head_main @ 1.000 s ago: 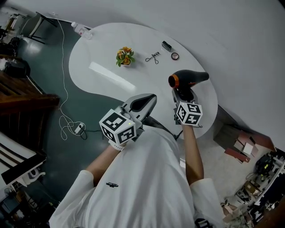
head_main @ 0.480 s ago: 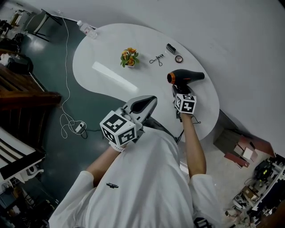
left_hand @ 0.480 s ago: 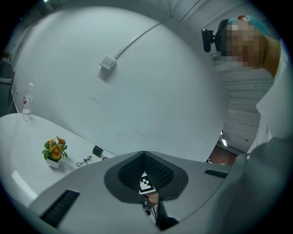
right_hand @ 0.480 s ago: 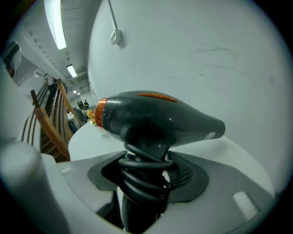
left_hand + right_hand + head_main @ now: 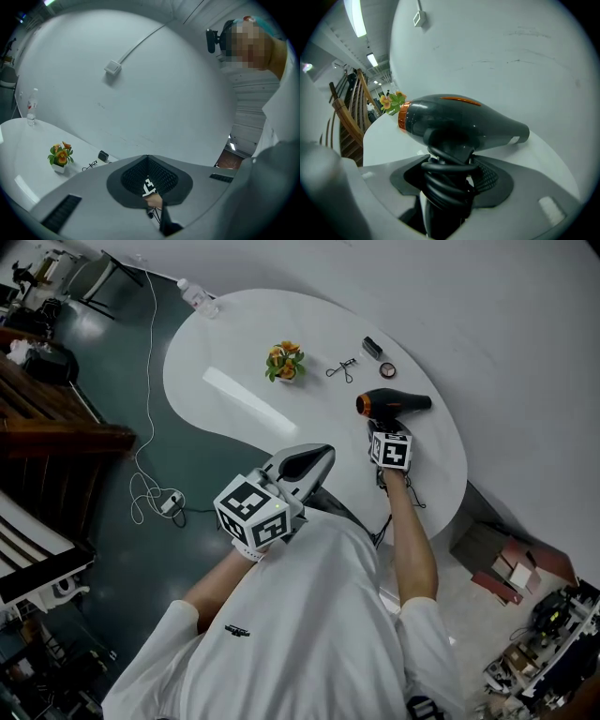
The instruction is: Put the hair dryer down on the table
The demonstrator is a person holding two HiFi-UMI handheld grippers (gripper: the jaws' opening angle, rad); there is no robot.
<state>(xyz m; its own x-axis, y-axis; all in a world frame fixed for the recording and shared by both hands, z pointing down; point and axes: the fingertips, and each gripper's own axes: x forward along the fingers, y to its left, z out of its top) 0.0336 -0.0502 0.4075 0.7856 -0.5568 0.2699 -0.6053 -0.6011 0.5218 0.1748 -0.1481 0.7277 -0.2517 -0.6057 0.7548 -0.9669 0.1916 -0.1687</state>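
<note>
One glossy dark hair dryer (image 5: pixel 459 119), cord-wrapped handle pinched in right claw (image 5: pixel 382 432); left claw (image 5: pixel 319 457) pressed together.

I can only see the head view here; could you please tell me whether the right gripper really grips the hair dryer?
Observer: Yes. In the right gripper view the right gripper's fingers clamp the hair dryer's handle, with its cord coiled around it.
Operator: Thank you. Is the left gripper carrying anything?
Observer: No. The left gripper view shows its fingers closed together with nothing between them.
</note>
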